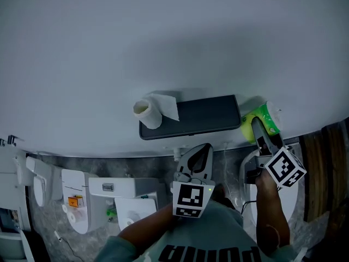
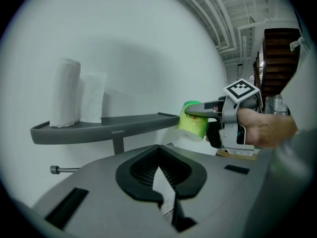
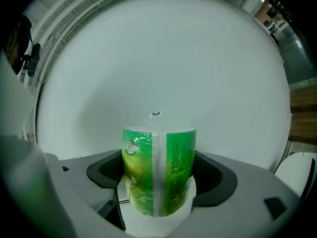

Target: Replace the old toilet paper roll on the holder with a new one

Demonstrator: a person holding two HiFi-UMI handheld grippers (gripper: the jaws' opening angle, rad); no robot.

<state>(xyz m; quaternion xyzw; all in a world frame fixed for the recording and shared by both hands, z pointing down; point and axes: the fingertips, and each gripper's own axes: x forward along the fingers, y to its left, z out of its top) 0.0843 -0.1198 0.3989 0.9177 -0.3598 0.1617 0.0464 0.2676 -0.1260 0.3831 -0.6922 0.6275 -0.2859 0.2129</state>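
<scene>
The old toilet paper roll (image 1: 146, 112) stands on end at the left end of the dark wall shelf holder (image 1: 202, 116), with a loose sheet hanging off it. In the left gripper view the old roll (image 2: 66, 93) rests on the shelf (image 2: 109, 126), and a bare metal bar (image 2: 64, 169) sticks out below. My right gripper (image 1: 255, 125) is shut on a new roll in green wrap (image 1: 266, 119), held at the shelf's right end (image 2: 194, 120). The wrapped roll (image 3: 158, 170) fills the right jaws (image 3: 157, 182). My left gripper (image 1: 203, 150) is below the shelf's middle, shut and empty (image 2: 158, 150).
White bathroom fixtures (image 1: 109, 195) with an orange label (image 1: 75, 202) are at the lower left. Dark wooden boards (image 1: 327, 165) run down the right side. The plain pale wall (image 1: 174, 42) fills the upper part of the view.
</scene>
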